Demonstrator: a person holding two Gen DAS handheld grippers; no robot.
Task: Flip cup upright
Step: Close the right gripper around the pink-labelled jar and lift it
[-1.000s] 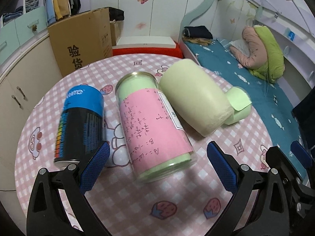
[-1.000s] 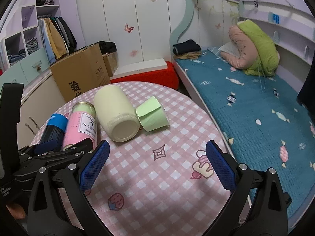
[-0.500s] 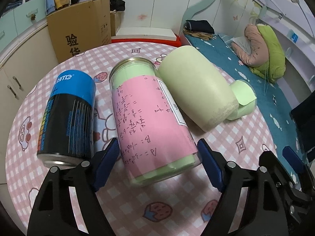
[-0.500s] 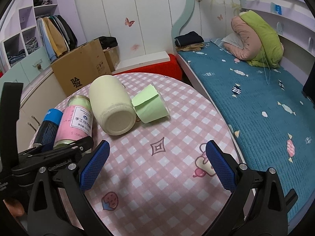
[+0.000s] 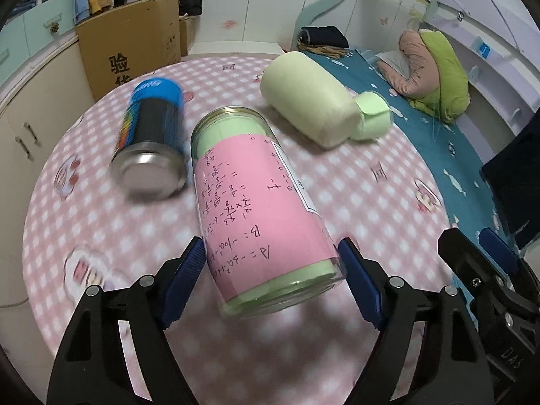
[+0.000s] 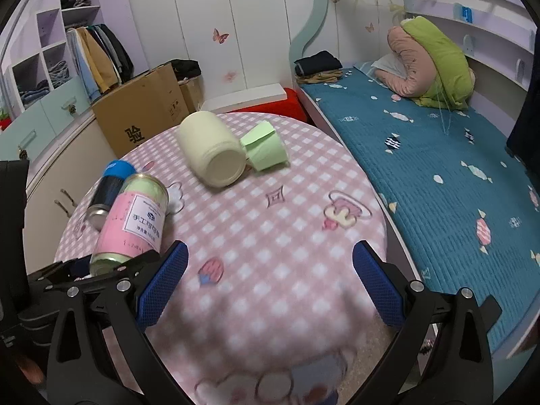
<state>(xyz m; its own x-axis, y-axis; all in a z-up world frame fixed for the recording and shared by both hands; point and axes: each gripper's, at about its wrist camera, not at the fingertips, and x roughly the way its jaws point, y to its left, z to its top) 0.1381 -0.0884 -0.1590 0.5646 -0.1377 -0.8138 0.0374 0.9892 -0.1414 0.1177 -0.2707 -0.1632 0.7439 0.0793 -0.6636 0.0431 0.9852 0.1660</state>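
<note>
A clear cup with a pink paper label (image 5: 260, 202) lies on its side on the round checked table (image 5: 388, 175). My left gripper (image 5: 271, 278) is shut on its near end, both blue pads touching its sides. The cup also shows in the right wrist view (image 6: 133, 226), with the left gripper (image 6: 111, 270) at its near end. My right gripper (image 6: 270, 283) is open and empty above the table's near right part.
A blue and black can (image 5: 152, 131) lies left of the held cup. A cream jar (image 5: 307, 104) and a small green cup (image 5: 373, 118) lie on their sides further back. A cardboard box (image 5: 131, 50) stands behind; a bed (image 6: 438, 168) lies right.
My left gripper moved forward and closed its jaws on the pink-labelled cup. The blue can has rolled away to the left. The right gripper drew back a little.
</note>
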